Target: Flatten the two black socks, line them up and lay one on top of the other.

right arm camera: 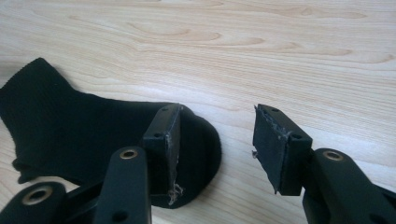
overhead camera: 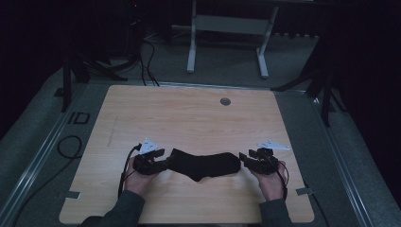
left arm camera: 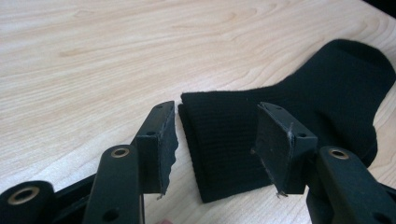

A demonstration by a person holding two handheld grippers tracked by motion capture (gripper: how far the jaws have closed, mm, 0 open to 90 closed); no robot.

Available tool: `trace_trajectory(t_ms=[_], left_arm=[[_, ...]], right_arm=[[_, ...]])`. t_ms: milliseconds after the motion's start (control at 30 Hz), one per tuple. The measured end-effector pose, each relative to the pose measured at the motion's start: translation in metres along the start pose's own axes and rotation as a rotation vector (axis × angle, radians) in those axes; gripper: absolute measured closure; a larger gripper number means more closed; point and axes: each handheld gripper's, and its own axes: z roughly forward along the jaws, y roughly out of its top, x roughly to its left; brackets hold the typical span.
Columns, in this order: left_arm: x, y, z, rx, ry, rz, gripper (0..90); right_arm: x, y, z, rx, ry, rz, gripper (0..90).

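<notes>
While I look down from the high view, I see the black sock (overhead camera: pixel 205 164) lying flat across the near part of the tabletop (overhead camera: pixel 189 118), stretched sideways with its heel bulge pointing toward me, the left tongs (overhead camera: pixel 163 163) at its left end and the right tongs (overhead camera: pixel 246 160) at its right end. I judge the laying-out to be as good as done: the sock rests on the wood by itself, and what remains seems to be drawing both hands clear, or a fold if that is wanted. Going to the left gripper view, my left tongs (left arm camera: pixel 217 144) stand wide open with the cuff end of the sock (left arm camera: pixel 289 126) between the jaws; a gap shows at the left pad, and at the right pad I see no squeeze on the cloth, so I read it as released. In the right gripper view, my right tongs (right arm camera: pixel 219 149) are open too, their left jaw over the rounded toe of the sock (right arm camera: pixel 74 140) and their right jaw standing apart from it over bare wood, gripping nothing.
</notes>
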Motion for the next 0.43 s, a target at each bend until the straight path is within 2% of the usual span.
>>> trace_trajectory(t_ms=[233, 433], left_arm=[[0.004, 0.000, -0.003, -0.006, 0.032, -0.019, 44.0], [0.011, 0.000, -0.004, 0.000, 0.075, -0.043, 43.6]], right_arm=[[-0.013, -0.006, 0.003, 0.010, -0.024, 0.026, 50.4], [-0.028, -0.016, 0.009, 0.024, -0.066, 0.047, 49.2]])
